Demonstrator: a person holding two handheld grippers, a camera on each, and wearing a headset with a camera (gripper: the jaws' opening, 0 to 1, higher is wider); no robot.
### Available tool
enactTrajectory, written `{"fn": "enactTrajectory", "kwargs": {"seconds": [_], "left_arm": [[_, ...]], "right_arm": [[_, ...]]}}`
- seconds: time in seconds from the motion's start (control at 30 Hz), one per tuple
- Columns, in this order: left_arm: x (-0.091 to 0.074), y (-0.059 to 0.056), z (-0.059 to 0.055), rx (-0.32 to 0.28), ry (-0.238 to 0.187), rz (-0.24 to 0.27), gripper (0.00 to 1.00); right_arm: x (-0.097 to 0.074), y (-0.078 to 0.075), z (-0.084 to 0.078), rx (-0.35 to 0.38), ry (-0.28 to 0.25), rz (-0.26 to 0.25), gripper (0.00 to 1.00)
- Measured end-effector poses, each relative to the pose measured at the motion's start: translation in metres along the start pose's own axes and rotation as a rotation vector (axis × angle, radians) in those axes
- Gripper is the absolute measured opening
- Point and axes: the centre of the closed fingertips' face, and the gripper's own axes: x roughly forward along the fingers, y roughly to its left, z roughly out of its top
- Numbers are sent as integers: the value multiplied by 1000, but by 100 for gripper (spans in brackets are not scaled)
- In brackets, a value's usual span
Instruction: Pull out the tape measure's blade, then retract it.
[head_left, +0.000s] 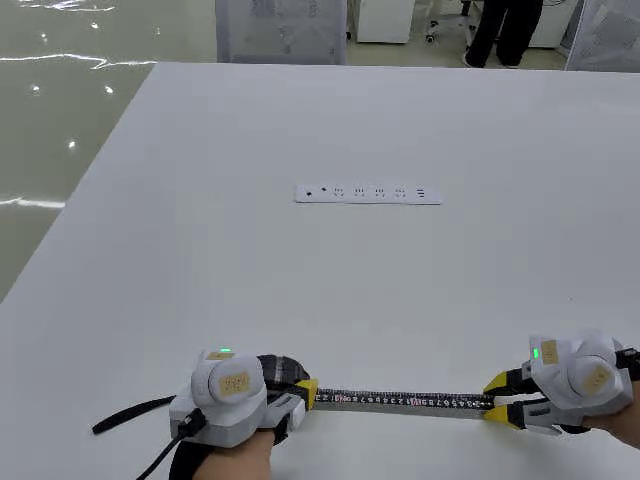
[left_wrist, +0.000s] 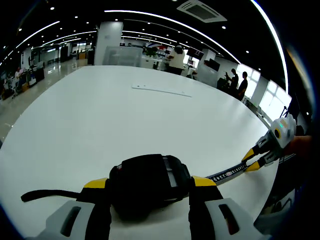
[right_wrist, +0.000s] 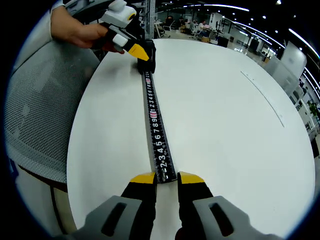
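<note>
Half the job looks done: the blade (head_left: 400, 400) lies stretched flat along the table (head_left: 330, 290) near its front edge. On one end the left gripper (head_left: 303, 395) clamps the case (left_wrist: 150, 187). On the other the right gripper (head_left: 497, 400) pinches the blade's tip, jaws nearly closed. Retracting is not yet done.

L gripper (head_left: 303, 395): rounded white-grey housing w/ a small green LED (head_left: 224, 352) lit on top and a tan square sticker (head_left: 234, 382) w/ dark print just below it. A black cable (head_left: 168, 450) came out of its rear. Jaws were black w/ yellow tips (left_wrist: 95, 183); behind them sat grey moulded shoulders (left_wrist: 70, 220) w/ dark oval slots.

R gripper (head_left: 498, 399): same build, approx. identical. It had a white rounded body, a lit green lamp (head_left: 537, 352), two tan labels (head_left: 597, 378), and black jaws w/ yellow ends (right_wrist: 143, 178) on grey slotted bases (right_wrist: 116, 215).
</note>
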Motion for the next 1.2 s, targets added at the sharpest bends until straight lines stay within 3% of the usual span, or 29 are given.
{"fn": "enactTrajectory", "kwargs": {"seconds": [0.33, 0.9, 1.2], "left_arm": [[-1, 1, -1, 14, 26, 12, 57], [-2, 0, 0, 8, 28, -6, 57], [-1, 0, -1, 5, 31, -12, 57]], "right_arm": [[1, 0, 2, -9, -1, 7, 11], [0, 1, 4, -27, 17, 14, 11], [2, 2, 14, -24, -6, 26, 11]]}}
